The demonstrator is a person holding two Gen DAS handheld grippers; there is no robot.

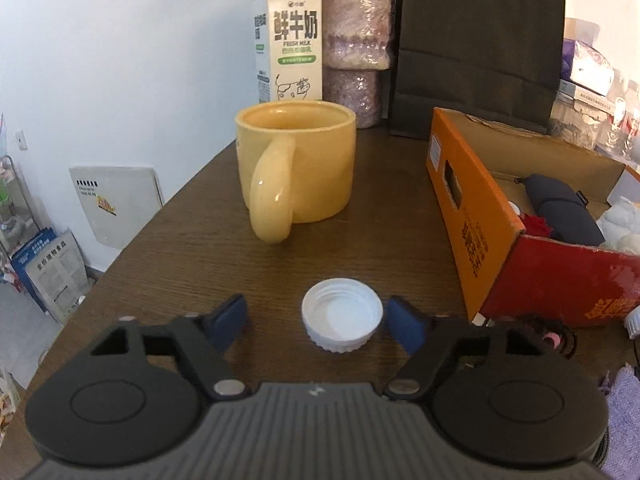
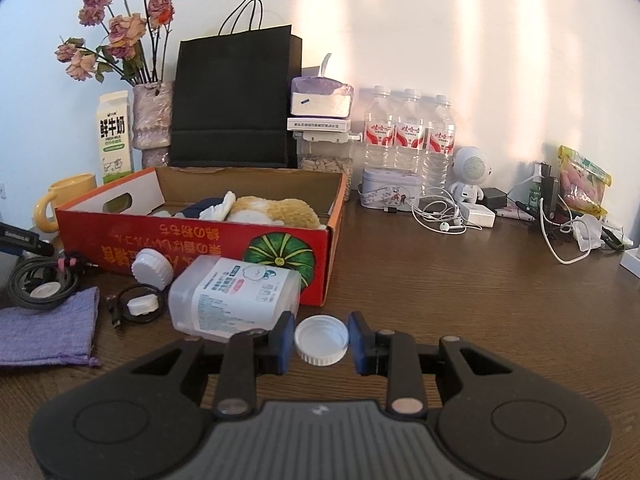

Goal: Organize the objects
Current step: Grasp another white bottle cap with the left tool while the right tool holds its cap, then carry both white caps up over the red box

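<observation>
1. Left wrist view: the left gripper (image 1: 316,322) is standing released over the dark wooden worktop (image 1: 192,248). A white cap (image 1: 342,314) is lying open side up between its blue pads (image 1: 404,322). It sits nearer the right pad, and a clear gap is showing on the left side, so nothing is being gripped.
2. Same view only: a yellow mug (image 1: 298,160) is standing upright beyond the cap, handle facing the camera, with a milk carton (image 1: 288,38) behind it.
3. An orange cardboard box (image 1: 468,208) is sitting to the right of the mug; this view is showing a dark pouch (image 1: 560,208) inside it.
4. Right wrist view: the right gripper (image 2: 321,340) is grasping a second white cap (image 2: 321,340), both pads pressing on its ribbed rim, open side tilted toward the camera.
5. Only this view is showing a clear plastic bottle (image 2: 236,294) lying on its side just left of the gripper, against the box's red front (image 2: 192,240).
6. Also here only: a plush toy (image 2: 276,210) in the box, a purple cloth (image 2: 48,324) at the left, three water bottles (image 2: 408,132) by the wall, and earphones (image 2: 438,216).
7. The mug (image 2: 68,196) is appearing here at the far left, partly hidden by the box.
</observation>
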